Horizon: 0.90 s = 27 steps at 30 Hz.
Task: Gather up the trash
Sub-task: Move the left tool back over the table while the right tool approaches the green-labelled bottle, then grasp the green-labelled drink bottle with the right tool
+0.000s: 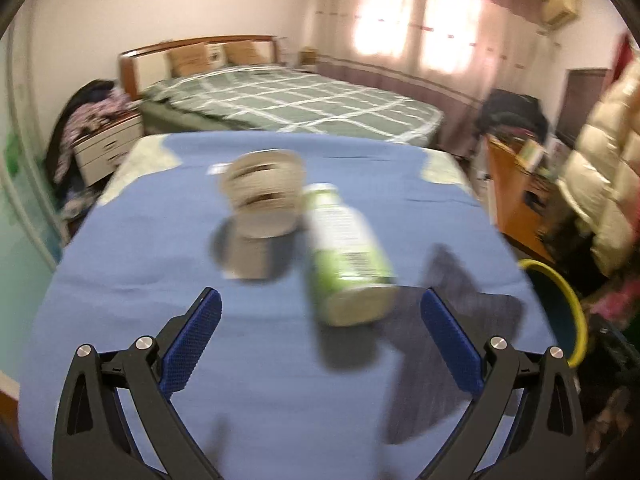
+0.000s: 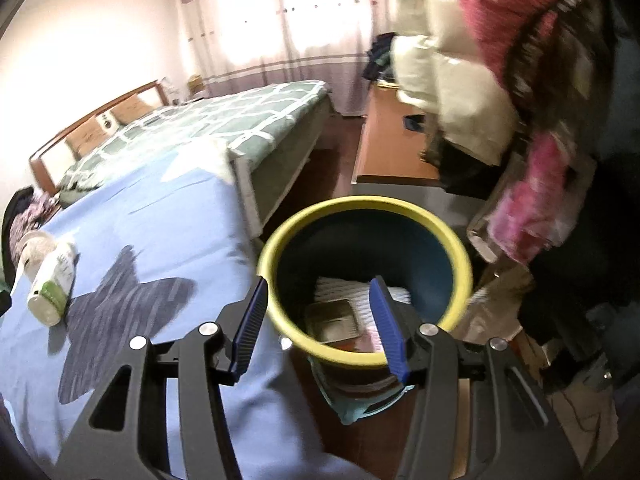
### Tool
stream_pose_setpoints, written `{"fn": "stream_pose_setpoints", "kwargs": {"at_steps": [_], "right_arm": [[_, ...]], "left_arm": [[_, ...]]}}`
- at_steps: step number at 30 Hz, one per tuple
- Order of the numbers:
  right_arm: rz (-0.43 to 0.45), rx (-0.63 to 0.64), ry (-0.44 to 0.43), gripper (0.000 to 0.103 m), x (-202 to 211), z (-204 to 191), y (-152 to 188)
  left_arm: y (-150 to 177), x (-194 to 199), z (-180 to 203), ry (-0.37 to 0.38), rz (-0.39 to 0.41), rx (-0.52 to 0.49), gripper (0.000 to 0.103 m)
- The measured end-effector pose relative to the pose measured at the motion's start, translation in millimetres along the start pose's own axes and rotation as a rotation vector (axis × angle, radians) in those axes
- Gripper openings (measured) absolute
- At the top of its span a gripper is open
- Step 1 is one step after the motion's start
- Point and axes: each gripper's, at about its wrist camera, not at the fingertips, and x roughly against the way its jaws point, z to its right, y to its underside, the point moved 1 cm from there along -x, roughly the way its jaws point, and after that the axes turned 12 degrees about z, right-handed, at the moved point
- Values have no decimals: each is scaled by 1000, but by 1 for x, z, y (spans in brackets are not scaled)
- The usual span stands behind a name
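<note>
While my left gripper (image 1: 320, 308) is standing wide and empty, the bottle (image 1: 348, 256) is lying just ahead between its jaws; looking light, stiff, slippery, it wants gripping mid-body; my right gripper (image 2: 320, 300) is hanging half-spread, empty, over the bin (image 2: 362, 204).

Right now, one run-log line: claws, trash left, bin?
left claw: open, empty | right claw: open, empty, over bin | bottle, cup: on blue cloth

Bottle (image 1: 348, 256) lies beside cup (image 1: 262, 194) on the table (image 1: 120, 264).
</note>
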Motion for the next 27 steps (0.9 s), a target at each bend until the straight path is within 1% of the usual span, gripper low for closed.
{"fn": "stream_pose_setpoints", "kwargs": {"at_steps": [3,7,12,16,17,20,25,27], "right_arm": [[-5,30,-37,50,-3,-25,-3],[-8,68,-96,50,-4,-61,-6],[-21,106,-180,50,-8,-108,-9],[-36,141,-257,50,-10,-148,-8],[-38,151,-276,50,-10,-157,-8],[-47,175,-344,50,-8,-186,-6],[-54,211,-448,51,1,-231,-2],[-69,222,-485,53,3,-247,2]], "left_arm": [[4,-6,-34,-66,-1,27,98],[6,-12,-78,-182,14,34,98],[5,-18,-116,-278,32,42,98],[8,-25,-136,-337,37,46,98],[9,-27,-140,-344,35,48,98],[9,-32,-152,-327,24,85,98],[11,-40,-160,-320,-4,116,98],[11,-42,-161,-316,-5,126,98]]}}
